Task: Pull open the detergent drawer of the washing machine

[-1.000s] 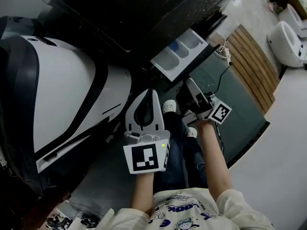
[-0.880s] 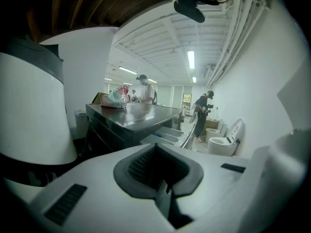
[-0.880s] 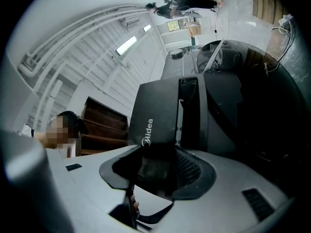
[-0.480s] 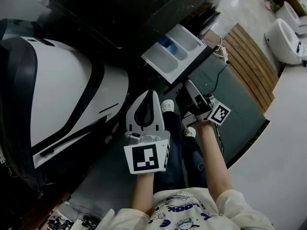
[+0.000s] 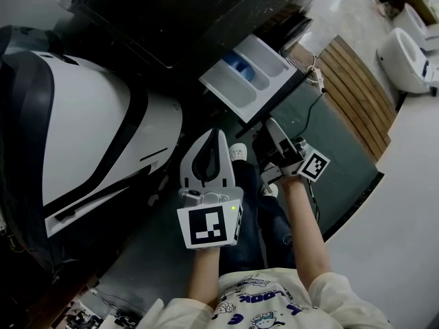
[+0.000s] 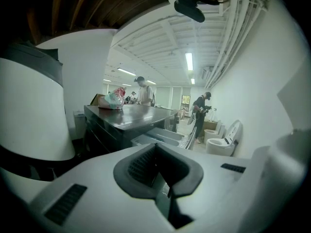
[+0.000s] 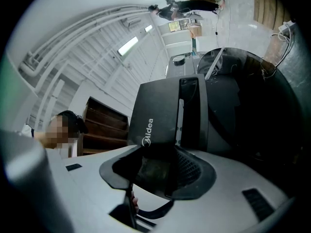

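Head view, right gripper point(image 5: 272, 126) clamping detergent drawer point(image 5: 255, 75)

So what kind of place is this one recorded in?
Probably a test hall or showroom rather than a home: a washing machine with its drawer pulled out, a toilet standing on the open floor nearby, and strip lights on a wide pipe-lined ceiling.

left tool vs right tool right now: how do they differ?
Left tool is shut on nothing; right tool is clamped on the front of the drawer. Left tool hangs clear of the drawer; right tool sits right at its pulled-out front. Both have the same white two-jaw build.
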`<state>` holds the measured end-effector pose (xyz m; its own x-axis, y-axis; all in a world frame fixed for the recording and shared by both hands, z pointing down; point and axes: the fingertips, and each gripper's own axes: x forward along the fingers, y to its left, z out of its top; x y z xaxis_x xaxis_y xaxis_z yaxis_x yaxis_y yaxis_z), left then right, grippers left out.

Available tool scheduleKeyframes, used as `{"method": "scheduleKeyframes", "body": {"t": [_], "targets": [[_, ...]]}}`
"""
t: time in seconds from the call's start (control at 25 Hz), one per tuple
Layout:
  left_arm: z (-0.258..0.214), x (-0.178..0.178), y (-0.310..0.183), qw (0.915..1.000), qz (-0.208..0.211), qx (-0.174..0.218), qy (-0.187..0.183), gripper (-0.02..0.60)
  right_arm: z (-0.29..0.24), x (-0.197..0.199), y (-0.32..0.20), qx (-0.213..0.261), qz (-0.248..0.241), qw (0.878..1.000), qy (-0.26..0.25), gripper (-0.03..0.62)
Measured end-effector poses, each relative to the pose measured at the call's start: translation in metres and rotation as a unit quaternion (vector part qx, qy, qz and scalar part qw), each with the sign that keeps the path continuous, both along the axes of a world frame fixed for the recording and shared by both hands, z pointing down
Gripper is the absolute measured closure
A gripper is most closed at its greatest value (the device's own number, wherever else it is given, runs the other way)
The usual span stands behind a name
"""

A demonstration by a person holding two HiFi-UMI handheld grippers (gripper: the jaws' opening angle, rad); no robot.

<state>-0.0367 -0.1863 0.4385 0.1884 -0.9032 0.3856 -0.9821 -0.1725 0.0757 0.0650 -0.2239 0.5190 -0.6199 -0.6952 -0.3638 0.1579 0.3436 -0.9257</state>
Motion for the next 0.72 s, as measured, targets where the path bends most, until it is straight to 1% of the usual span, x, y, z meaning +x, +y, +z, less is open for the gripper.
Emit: {"method": "scheduleKeyframes", "body": {"t": [0.24,0.4,0.48,0.72], "targets": [[-0.005,0.001,0.001,0.9998,-0.008,0.011,0.013,0.568,0.0,0.004,0.005,-0.002,0.003,1.0,-0.001,0.384],[-0.004,0.002,0.004,0.9999,-0.002,0.008,0.006,0.568,0.0,0.008,0.009,-0.001,0.002,1.0,-0.001,0.387],[-0.003,0.003,0.006,1.0,0.0,0.005,0.004,0.568,0.0,0.008,0.011,-0.001,0.0,1.0,-0.001,0.401],[-0.004,0.008,0.007,1.0,0.0,0.007,0.006,0.568,0.002,0.008,0.012,-0.002,-0.003,1.0,0.015,0.396]]}}
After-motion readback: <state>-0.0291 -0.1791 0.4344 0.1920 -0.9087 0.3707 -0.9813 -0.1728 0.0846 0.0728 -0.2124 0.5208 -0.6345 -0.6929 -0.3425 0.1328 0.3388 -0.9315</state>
